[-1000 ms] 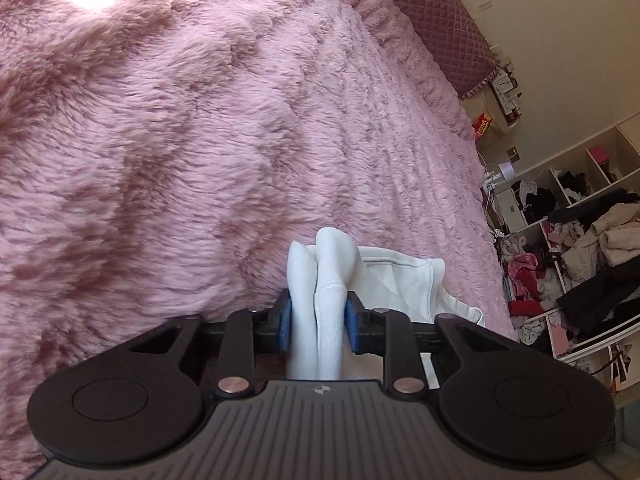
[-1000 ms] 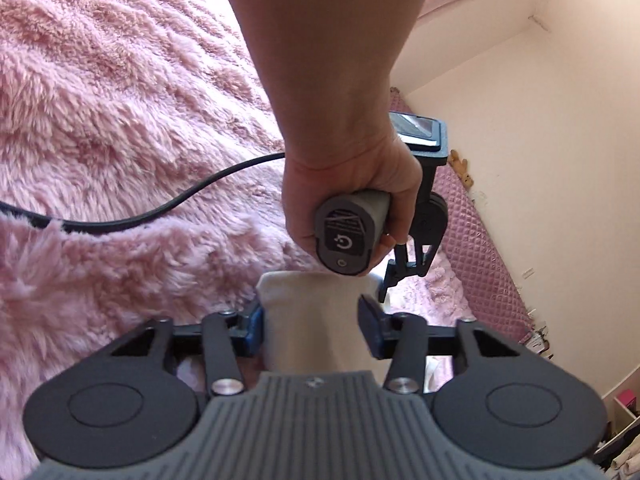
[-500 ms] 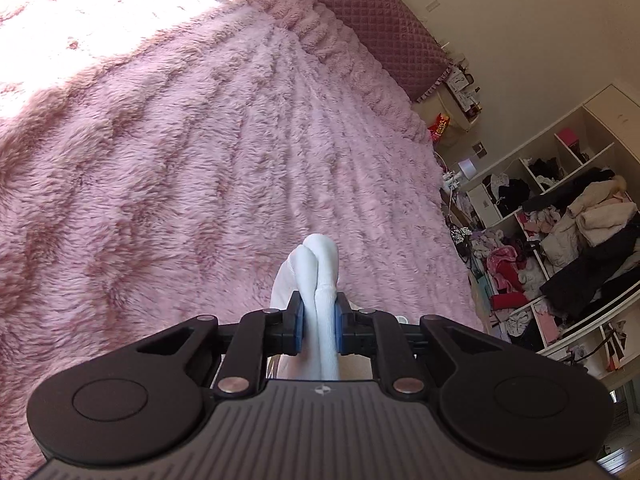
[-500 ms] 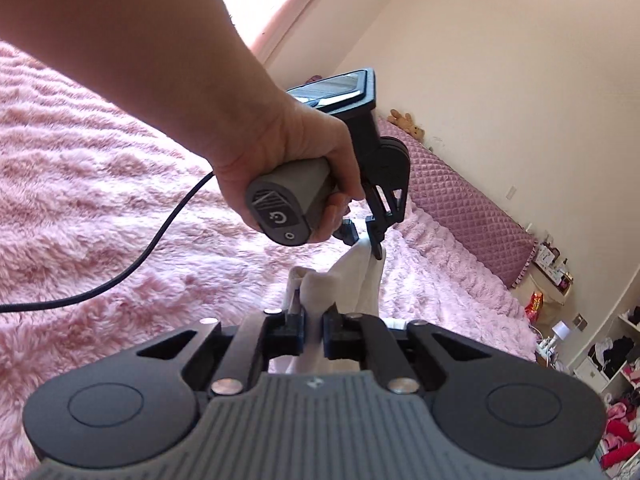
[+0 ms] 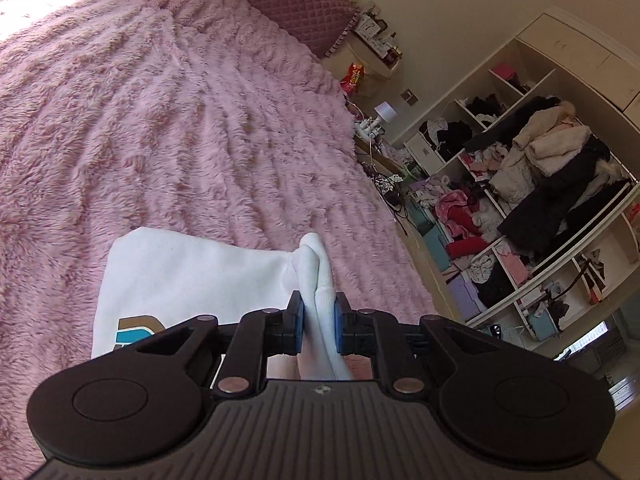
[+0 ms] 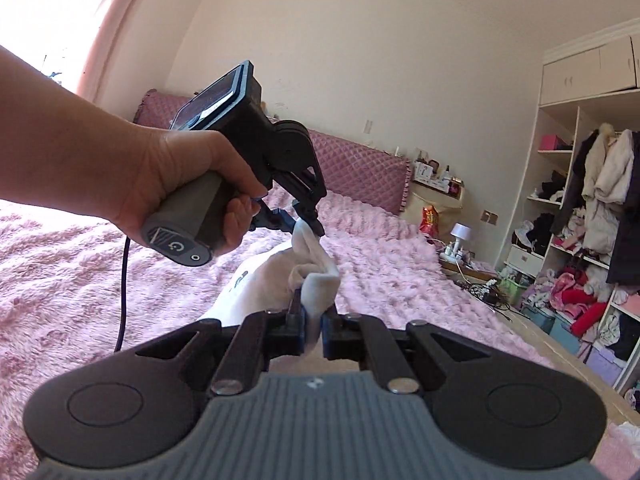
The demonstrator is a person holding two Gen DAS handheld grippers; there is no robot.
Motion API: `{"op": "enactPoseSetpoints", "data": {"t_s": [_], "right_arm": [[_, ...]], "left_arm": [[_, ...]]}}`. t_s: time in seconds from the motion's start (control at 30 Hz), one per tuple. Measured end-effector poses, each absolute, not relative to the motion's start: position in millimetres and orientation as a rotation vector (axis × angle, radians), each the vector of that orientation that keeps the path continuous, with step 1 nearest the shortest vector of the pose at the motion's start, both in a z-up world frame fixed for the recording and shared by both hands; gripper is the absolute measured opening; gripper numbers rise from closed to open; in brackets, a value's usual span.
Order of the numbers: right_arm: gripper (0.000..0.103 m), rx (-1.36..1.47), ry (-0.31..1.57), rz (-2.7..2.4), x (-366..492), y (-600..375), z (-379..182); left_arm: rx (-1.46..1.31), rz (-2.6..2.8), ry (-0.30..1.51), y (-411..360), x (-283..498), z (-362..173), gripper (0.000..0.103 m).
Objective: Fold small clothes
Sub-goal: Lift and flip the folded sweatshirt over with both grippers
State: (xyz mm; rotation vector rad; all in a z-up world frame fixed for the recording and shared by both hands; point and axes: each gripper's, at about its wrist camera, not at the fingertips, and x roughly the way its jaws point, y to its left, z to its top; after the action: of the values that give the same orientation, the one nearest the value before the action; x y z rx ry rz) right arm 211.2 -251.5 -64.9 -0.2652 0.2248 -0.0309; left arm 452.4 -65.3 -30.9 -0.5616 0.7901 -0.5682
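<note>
Left wrist view: the left tool [image 5: 318, 322] was clamped on a bunched edge of the white garment [image 5: 188, 276], whose body hung to the left over the pink bed cover [image 5: 160, 120], a teal and brown print showing near its lower edge.
Right wrist view: the right tool [image 6: 313, 326] was closed on another bunch of the same white cloth, with the left tool [image 6: 306, 222] just beyond it, gripping a nearby fold, and the left hand [image 6: 180, 192] around its handle.
Garment position: lifted off the bed, held between the two tools, which sat close together.
Step in hand: this looked like raising the piece by one edge to spread or fold it.
Doing it well: I judged the tools should draw apart along that edge until the cloth hangs flat, both grips kept firm, then lower it onto the bed so no crease is trapped.
Risk: thick bunches in the pads could slip unevenly.
Open wardrobe shelves [image 5: 532, 184]: stuffed with loose clothes, a cream coat and a dark coat draped across them.
Bins beside the bed [image 6: 560, 326]: contents too small to tell.
</note>
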Motion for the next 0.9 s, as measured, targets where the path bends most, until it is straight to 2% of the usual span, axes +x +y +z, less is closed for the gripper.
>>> {"op": "enactPoseSetpoints", "data": {"t_s": [0.27,0.57,0.9], "right_arm": [[0.0,-0.156,0.314,-0.133,206,-360,-110],[0.0,0.026,0.428,-0.157,228,-418,-170],[0.0,0.105,0.377,-0.197,223,-417,-161]], "left_arm": [[-0.469,-0.571,0.872,-153,453,-71,0.015],[-0.333,-0.516,0.924,-209,450,-105,0.015],[-0.359,-0.541,0.89,-222,431,-95,0.015]]}}
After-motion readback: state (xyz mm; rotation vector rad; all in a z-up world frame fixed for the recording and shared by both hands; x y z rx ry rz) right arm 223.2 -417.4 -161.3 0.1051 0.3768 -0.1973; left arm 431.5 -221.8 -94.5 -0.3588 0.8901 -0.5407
